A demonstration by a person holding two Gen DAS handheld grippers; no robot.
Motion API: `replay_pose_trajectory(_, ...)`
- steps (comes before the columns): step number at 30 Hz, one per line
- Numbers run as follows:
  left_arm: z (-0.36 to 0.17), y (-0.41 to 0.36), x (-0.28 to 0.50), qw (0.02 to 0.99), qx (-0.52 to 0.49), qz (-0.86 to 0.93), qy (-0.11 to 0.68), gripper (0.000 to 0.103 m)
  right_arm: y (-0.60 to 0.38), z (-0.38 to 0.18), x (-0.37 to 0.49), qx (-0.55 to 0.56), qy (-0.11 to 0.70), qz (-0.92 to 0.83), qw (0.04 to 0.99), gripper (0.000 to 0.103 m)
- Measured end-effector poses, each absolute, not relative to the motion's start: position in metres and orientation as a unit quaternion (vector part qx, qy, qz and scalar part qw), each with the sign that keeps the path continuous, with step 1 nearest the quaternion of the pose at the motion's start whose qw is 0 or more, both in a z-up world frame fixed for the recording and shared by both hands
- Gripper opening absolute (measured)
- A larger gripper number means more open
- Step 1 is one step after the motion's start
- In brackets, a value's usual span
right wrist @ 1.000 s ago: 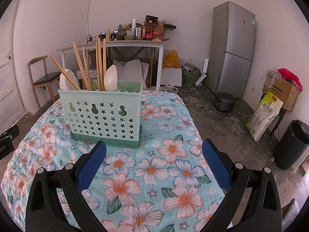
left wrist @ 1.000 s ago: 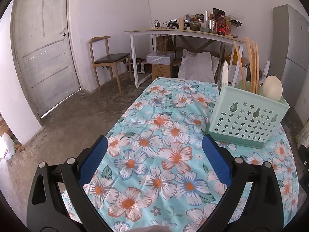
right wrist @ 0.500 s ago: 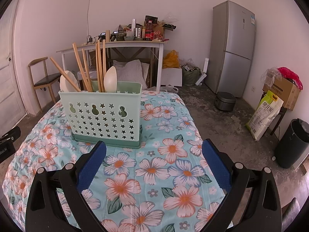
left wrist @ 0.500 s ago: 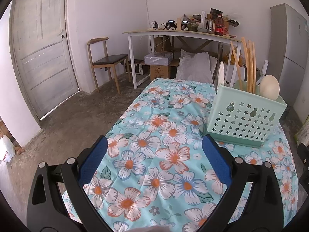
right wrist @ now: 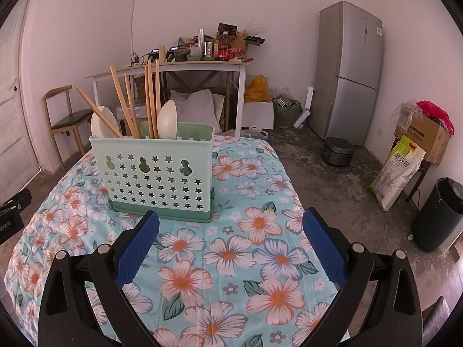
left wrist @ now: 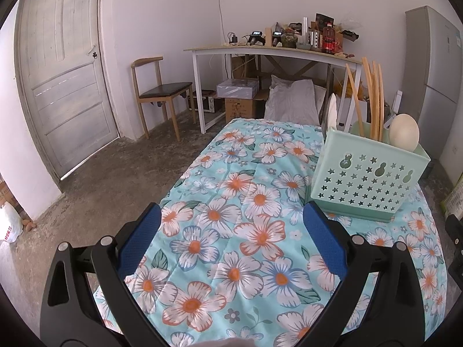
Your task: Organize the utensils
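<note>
The green holder (right wrist: 154,173) stands upright on the flowered cloth (right wrist: 231,248), nearer the table's far end than its near edge, with several wooden chopsticks (right wrist: 150,98) and two pale spoons (right wrist: 167,118) sticking up out of it. Both claws hang over the cloth short of it with jaws spread wide and nothing between them, the right gripper (right wrist: 230,232) just in front of the holder, the left gripper (left wrist: 231,225) off to its left side.
</note>
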State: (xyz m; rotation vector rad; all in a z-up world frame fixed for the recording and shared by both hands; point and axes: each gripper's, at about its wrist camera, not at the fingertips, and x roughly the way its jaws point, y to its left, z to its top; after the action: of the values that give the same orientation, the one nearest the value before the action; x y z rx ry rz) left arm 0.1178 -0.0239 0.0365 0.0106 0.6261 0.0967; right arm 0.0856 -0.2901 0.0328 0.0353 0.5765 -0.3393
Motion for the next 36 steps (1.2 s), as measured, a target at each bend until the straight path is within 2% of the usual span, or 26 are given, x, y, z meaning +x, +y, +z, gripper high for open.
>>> replay_pose_trajectory(36,0.0379,-0.0241,0.1167,0.951,0.005,0.048,0.307,0.095,-0.2895,0.0343,0.085,0.02,0.282,-0.166,0.945,0.096)
